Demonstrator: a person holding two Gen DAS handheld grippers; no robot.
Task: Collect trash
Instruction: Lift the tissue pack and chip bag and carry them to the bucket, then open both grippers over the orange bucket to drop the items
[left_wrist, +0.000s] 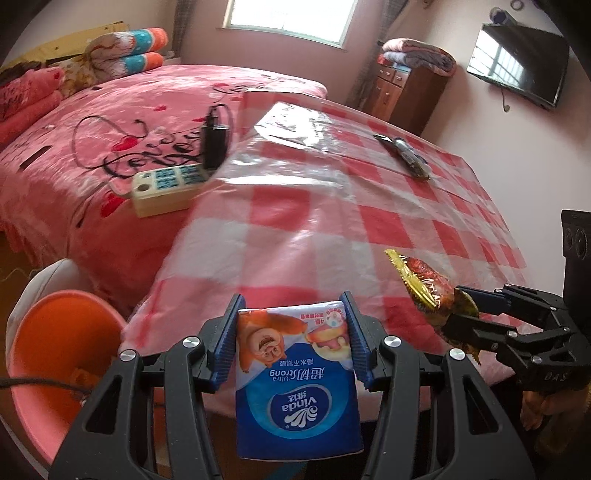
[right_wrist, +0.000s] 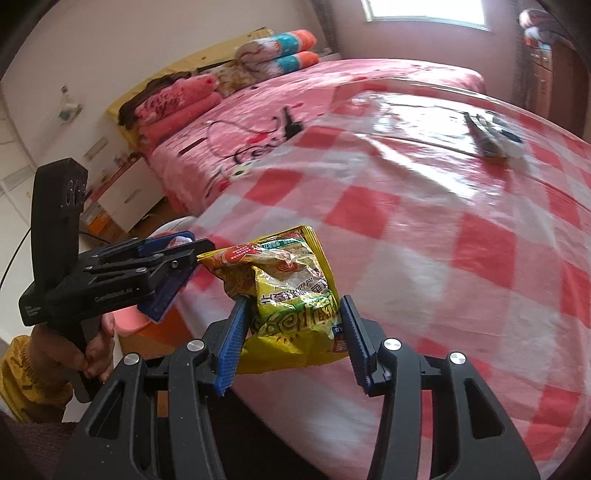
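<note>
**Both tongs loaded; carry to the bin in hand**

Landmark: the orange bin (left_wrist: 55, 354), on the floor off the desk's near-left corner.

Left tongs (left_wrist: 293, 332): pinching a blue tissue pack (left_wrist: 295, 387) across its width, pads pressed on both sides. The pack hangs over the desk's (left_wrist: 332, 229) near edge, just to the right of the bin and above its rim level.

Right tongs (right_wrist: 291, 336): pinching a crumpled yellow snack wrapper (right_wrist: 291, 291), foil bunched between the pads. From the left wrist view the wrapper sits farther right of the bin than the tissue pack, over the desk's near-right part.

Step, as judged: transport. Both items are lifted clear of the checked cloth; neither is over the bin mouth yet.

Next move calls for: swinging the left tongs leftward until the pack is above the bin opening, then spreading the tongs. The right must follow across the same gap; keep the two apart.

Remaining: a dark wrapper (left_wrist: 404, 157) lies far across the desk from the bin. Power strip (left_wrist: 170, 188) on the bed is not trash.
</note>
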